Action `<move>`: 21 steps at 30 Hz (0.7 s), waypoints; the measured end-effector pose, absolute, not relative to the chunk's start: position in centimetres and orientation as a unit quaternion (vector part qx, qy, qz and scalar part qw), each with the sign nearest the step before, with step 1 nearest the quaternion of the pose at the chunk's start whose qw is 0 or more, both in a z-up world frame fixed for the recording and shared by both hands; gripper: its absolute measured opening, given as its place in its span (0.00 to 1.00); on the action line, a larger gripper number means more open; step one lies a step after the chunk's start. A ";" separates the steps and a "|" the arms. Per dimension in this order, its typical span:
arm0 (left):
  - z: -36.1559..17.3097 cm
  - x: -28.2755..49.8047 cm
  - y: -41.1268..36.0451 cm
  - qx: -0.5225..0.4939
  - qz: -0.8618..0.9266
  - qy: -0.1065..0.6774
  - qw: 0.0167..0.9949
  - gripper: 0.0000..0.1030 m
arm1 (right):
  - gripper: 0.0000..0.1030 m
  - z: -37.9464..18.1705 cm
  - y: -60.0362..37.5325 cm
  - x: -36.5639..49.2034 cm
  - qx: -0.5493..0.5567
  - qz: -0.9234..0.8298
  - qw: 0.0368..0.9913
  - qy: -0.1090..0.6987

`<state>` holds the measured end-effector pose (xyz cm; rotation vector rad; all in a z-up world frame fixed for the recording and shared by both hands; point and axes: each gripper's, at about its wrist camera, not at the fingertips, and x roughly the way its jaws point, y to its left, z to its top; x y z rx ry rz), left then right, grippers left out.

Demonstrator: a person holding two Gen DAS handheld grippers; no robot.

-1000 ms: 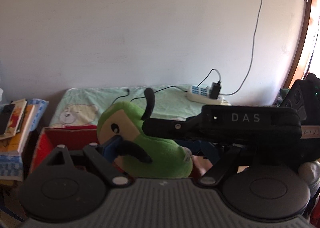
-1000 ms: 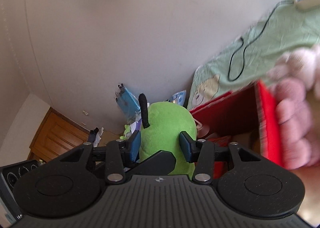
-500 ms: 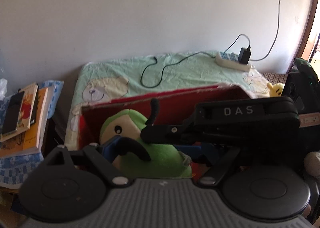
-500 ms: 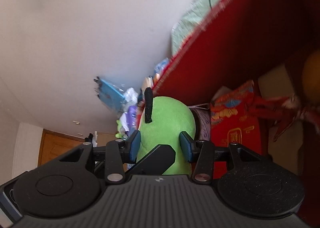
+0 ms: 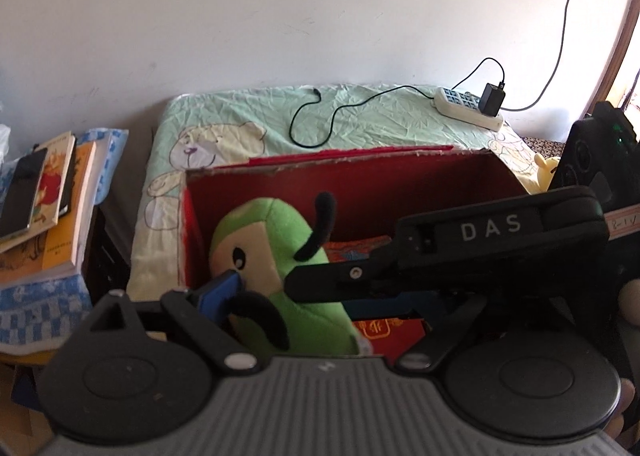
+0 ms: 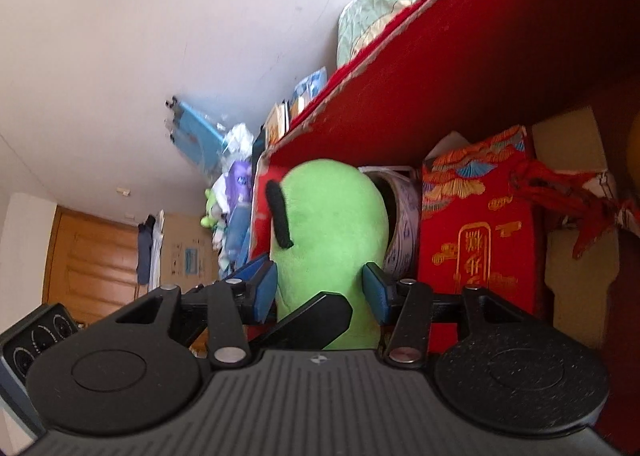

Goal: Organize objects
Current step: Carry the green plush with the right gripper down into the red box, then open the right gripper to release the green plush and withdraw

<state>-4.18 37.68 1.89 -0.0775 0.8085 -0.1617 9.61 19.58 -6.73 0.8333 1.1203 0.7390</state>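
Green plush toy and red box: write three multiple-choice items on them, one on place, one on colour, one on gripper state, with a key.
1. Where is the green plush toy?
A. on the book stack
B. inside the red box
C. on the green sheet

2. What colour are the toy's antennae?
A. black
B. white
C. yellow

3. How does the right gripper stand?
A. wide open and clear of everything
B. shut on a book
C. shut on the plush toy

Key: B, the box walls surround the toy; A, both antennae look black; C, the blue pads press the toy's sides.
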 end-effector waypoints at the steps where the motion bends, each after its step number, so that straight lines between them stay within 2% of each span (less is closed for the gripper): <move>1: 1.9 -4.5 37.7 -0.039 -0.076 0.393 0.916 0.89 | 0.50 -6.8 19.4 9.4 0.373 0.337 0.702 0.505; 7: 2.5 -6.0 38.1 -0.050 -0.058 0.390 0.918 0.92 | 0.52 -6.4 19.2 8.6 0.359 0.353 0.709 0.494; 21: 3.4 -6.1 36.7 -0.054 -0.039 0.389 0.919 0.92 | 0.49 -4.7 19.2 7.8 0.332 0.332 0.753 0.461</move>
